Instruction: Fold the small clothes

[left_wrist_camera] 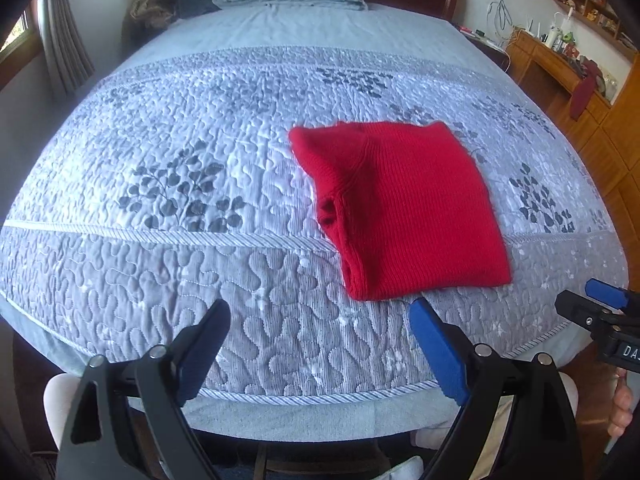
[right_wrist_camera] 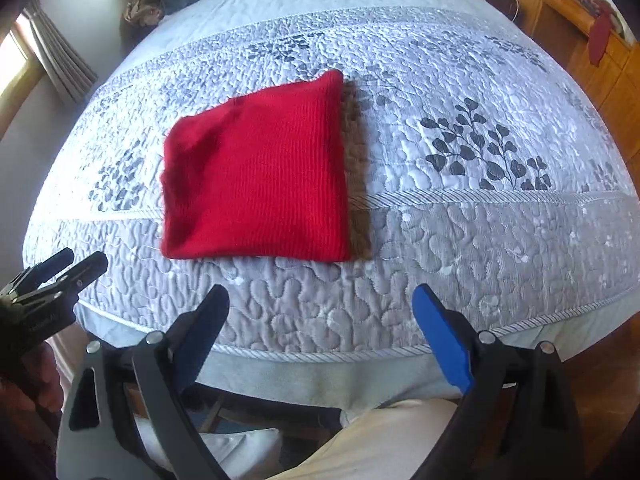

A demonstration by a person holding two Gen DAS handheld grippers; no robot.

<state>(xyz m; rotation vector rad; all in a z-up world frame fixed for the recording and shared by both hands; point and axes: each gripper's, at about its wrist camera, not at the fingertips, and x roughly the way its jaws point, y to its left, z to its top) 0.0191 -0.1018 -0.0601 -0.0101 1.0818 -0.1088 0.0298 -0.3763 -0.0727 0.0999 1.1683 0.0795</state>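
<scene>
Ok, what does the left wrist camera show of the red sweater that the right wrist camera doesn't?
Only the left wrist view shows the red sweater's layered left edge, with a seam and a bunched opening. Only the right wrist view shows its right edge casting a shadow on the quilt. Both show it folded into a rough square, lying flat near the bed's front edge, with the left gripper and right gripper open, empty and clear of it.
</scene>
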